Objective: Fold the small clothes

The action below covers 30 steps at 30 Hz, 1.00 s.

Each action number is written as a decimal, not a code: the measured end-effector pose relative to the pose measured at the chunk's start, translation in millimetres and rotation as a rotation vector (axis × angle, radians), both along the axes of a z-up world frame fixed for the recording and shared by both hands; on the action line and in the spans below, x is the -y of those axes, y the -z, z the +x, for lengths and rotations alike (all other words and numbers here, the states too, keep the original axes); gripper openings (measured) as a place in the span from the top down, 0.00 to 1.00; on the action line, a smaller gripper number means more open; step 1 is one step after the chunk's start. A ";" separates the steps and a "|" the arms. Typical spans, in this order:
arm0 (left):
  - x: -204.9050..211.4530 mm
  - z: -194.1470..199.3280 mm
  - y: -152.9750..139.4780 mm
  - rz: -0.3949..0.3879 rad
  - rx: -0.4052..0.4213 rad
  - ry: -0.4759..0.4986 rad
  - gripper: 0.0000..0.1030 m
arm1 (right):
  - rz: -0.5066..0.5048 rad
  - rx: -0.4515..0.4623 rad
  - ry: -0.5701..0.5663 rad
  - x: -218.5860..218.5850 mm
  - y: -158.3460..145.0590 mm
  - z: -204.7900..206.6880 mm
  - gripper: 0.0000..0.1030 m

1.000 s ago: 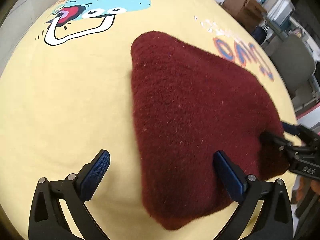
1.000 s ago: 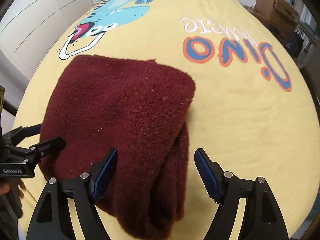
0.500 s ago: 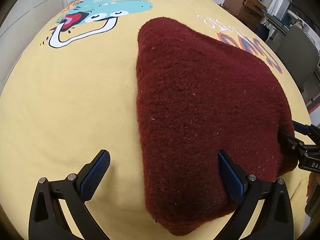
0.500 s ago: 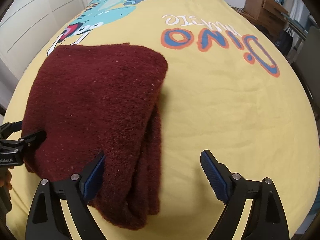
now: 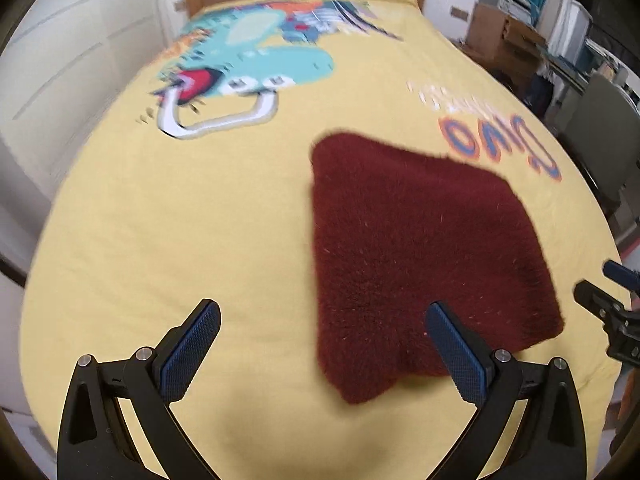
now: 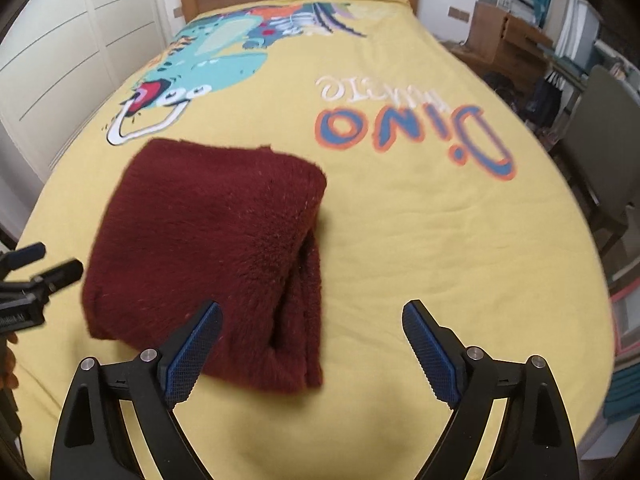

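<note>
Folded maroon garment (image 6: 208,248) sole obstacle on yellow bedspread (image 6: 420,240); bare cover open right and beyond.

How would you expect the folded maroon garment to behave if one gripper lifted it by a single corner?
The garment looks soft and fleecy, so it would probably droop. Its layers lie loose at the open edge, so the fold would likely fall apart. The fuzzy pile should grip well, not slip.

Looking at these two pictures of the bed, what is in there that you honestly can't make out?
- What sort of garment the folded maroon fleece is: its own folds hide the shape, both views.
- Dinosaur print: blurred in the left wrist view.
- White lettering above "Dino": upside down and smeared, right wrist view.
- Right gripper: cut off by the left view's edge.
- Boxes beside the bed: contents too small.
</note>
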<state>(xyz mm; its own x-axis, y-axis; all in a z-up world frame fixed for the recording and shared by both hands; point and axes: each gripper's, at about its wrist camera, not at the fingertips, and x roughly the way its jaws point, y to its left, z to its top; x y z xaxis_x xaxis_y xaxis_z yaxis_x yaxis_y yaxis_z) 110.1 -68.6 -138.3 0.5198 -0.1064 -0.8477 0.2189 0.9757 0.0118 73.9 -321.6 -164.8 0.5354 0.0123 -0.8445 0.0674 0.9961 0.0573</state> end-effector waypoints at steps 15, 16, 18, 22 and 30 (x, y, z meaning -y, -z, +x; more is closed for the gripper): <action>-21.1 -70.0 -54.1 0.068 0.074 -0.021 0.01 | -0.027 0.053 0.023 5.9 -61.9 -81.6 0.11; -21.5 -73.5 -52.5 0.069 0.066 -0.020 0.01 | -0.026 0.053 0.028 6.8 -62.9 -86.9 0.11; -21.8 -78.4 -49.8 0.076 0.059 -0.020 0.01 | -0.030 0.056 0.037 8.8 -64.2 -93.5 0.11; -22.5 -85.2 -46.4 0.075 0.043 -0.019 0.01 | -0.014 0.072 0.054 12.0 -68.2 -103.7 0.11; -26.5 -86.4 -46.2 0.074 0.036 -0.036 0.01 | -0.014 0.072 0.052 12.2 -69.9 -107.8 0.11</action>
<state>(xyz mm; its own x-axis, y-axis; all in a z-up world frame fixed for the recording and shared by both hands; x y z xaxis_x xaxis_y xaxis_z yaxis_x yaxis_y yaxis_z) 23.6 -42.1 -92.1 0.5524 -0.0252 -0.8332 0.1819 0.9791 0.0909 -33.9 -333.8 -94.9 0.5940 -0.0287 -0.8039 0.1153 0.9921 0.0497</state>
